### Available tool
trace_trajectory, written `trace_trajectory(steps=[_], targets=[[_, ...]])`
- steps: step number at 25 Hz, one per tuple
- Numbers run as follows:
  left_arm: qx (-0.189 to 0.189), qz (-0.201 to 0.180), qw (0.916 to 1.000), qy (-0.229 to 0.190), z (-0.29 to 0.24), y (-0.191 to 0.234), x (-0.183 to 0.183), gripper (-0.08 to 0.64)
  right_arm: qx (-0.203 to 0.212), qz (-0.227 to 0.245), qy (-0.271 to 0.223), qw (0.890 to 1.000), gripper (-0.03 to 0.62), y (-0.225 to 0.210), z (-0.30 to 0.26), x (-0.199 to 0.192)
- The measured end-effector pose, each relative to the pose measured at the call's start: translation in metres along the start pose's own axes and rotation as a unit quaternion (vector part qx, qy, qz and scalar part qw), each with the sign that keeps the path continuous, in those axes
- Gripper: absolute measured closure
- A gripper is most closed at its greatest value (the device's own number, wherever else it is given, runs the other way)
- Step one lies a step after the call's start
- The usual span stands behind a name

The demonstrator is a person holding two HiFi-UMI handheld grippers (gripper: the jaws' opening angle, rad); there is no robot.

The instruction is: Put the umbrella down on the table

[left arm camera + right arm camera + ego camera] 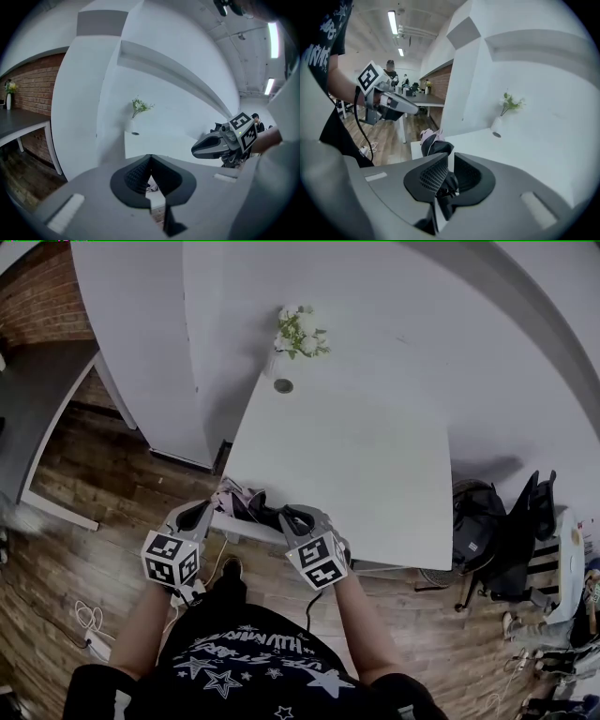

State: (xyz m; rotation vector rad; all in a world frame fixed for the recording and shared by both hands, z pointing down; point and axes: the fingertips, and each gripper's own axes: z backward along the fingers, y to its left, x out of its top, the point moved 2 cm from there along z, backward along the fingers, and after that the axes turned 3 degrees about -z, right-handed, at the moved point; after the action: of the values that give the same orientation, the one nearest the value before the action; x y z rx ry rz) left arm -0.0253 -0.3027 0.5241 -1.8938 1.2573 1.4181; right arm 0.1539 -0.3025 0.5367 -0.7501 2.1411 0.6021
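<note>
Made out no readable word or number anywhere. Saw white lettering across the dark T-shirt (248, 645), upside down in the head view and too blurred to spell out, with printed stars around it. Found only black-and-white square patterns, no letters, on the marker cube (170, 559) of the left tongs (200, 514) and the marker cube (317, 562) of the right tongs (292, 517).

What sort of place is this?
Probably an open office or studio: a white table with a vase of flowers, a brick wall, and more desks under ceiling strip lights.
</note>
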Motion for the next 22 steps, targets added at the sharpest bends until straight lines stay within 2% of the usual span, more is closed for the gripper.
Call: trace_trajectory(steps=[3,15,22], targets=[[-0.003,-0.002,1.0000,-0.005,0.007,-0.011,0.001,0.557,-0.018,-0.011,-0.018,1.000,0.578,0.000,0.017,0.002],[-0.017,-0.018,0.9994,-0.026,0.051,-0.057,-0.001,0.557,-0.056,-0.049,-0.038,0.996,0.578,0.025,0.077,-0.015],[-0.016,-0.016,0.9996,-0.016,0.090,-0.078,-0.032,0.557,-0.061,-0.037,-0.026,0.997,0.580,0.069,0.099,-0.041]])
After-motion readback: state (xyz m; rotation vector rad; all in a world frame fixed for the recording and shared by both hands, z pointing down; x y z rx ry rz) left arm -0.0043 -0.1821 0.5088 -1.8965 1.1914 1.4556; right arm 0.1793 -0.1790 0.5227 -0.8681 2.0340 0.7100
